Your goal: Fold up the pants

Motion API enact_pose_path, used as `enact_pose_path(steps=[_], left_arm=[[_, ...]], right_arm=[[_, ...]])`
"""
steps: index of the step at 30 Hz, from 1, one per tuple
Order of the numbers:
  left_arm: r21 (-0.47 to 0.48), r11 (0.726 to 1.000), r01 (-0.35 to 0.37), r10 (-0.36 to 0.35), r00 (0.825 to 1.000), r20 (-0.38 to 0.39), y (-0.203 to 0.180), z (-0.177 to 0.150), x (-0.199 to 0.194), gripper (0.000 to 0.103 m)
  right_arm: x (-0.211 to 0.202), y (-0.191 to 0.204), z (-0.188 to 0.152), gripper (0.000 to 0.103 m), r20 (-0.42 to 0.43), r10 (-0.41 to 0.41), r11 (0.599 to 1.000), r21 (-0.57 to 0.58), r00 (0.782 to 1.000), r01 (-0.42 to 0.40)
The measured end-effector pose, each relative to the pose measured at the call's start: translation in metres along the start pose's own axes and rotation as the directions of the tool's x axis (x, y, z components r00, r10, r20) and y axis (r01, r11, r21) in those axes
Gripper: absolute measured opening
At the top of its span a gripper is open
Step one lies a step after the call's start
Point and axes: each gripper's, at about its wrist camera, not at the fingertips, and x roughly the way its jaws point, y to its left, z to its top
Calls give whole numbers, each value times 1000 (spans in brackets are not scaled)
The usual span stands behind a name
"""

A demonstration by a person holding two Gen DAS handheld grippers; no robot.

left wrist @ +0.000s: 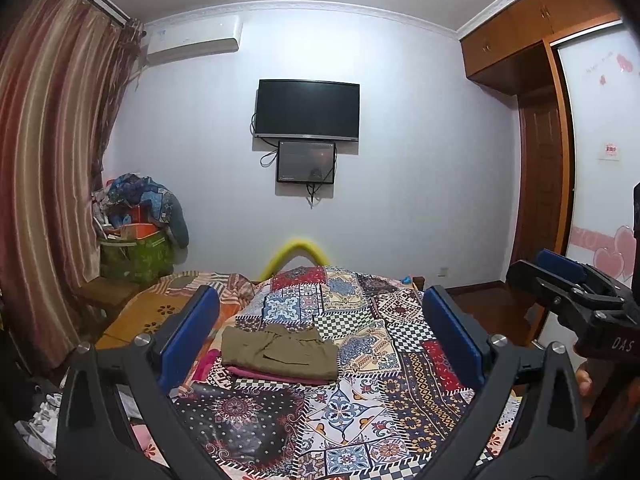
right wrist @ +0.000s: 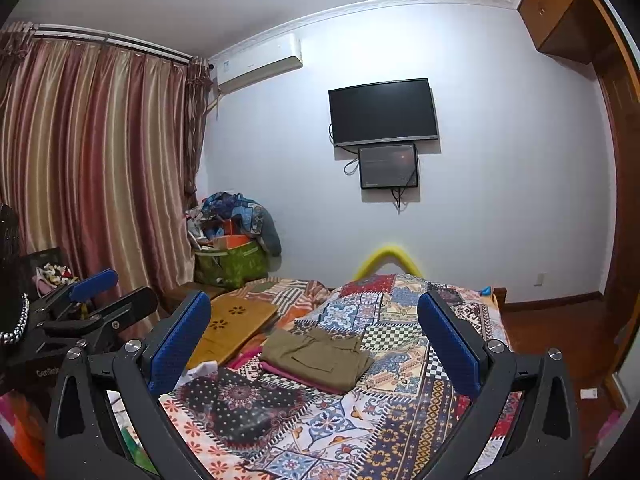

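Nearest to us are our own two tools, both spread wide and holding nothing: the left tool [left wrist: 320,332] frames the bed in its view, and the right tool [right wrist: 314,340] does the same from a little further right, each hanging above the patchwork bedspread [left wrist: 360,408] and well apart from the cloth. Starting at the left of the room, we see a green bag [right wrist: 230,266] by the curtain, stuffed to overflowing with bundled fabric and an orange box; what lies deeper in it we cannot tell. Next comes a yellow wooden board [right wrist: 232,324] lying at the bed's left side. Toward the middle rest the olive pants [left wrist: 280,354], already folded into a compact rectangle, sitting on top of a folded pink garment [left wrist: 276,377] whose edge shows beneath them. We judge the pants light, soft and limp, a sturdy woven cloth with a flap pocket, so they should sag and unfold if lifted by a single layer. To move or tidy them, we would pinch through all layers at the two near corners, one tool on each, taking care not to catch the pink piece below.
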Motion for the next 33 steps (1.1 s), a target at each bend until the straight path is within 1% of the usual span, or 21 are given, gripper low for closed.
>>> enact_pose_path(steps=[14,33], left_arm=[[-5,1000,4,-4,1000,7,1,2,-1,103],[-10,1000,29,-29,1000,5,-2,2,-3,103]], right_arm=[[-1,-2,1,103,-4,-5,1000,-6,1000,5],[-5,-2,-1,103,2,-20,1000,-4,1000,20]])
